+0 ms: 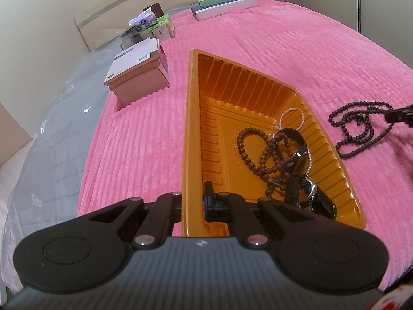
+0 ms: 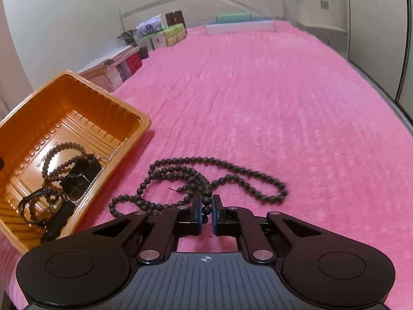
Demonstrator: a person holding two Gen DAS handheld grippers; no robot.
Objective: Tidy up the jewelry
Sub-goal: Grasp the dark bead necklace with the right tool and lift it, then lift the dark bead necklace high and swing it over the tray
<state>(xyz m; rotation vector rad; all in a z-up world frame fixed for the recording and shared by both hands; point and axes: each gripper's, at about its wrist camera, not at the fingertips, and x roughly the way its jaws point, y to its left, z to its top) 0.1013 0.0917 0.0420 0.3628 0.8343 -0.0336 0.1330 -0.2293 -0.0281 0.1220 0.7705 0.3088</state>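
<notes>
Orange tray (image 1: 192, 118): brown bead bracelets (image 1: 254, 152), pearl strand (image 1: 293, 118), black watches (image 1: 300, 178). Left gripper (image 1: 192, 201) clamped on its near wall. Dark bead necklace (image 2: 196, 178) on pink blanket (image 2: 284, 103) right of tray, pinched by right gripper (image 2: 207, 204).

We see a pink ribbed blanket (image 2: 271, 98) spread wide across what looks like a bed. Along its far edge stand small boxes (image 2: 165, 35), with a brown cardboard box (image 1: 139, 75) nearer on the left. A long white box (image 1: 227, 7) with a green one on it lies at the far end. Beyond them rise plain cream walls (image 2: 64, 15), evenly lit. Clear plastic sheeting (image 1: 44, 139) covers the bed's left side.
</notes>
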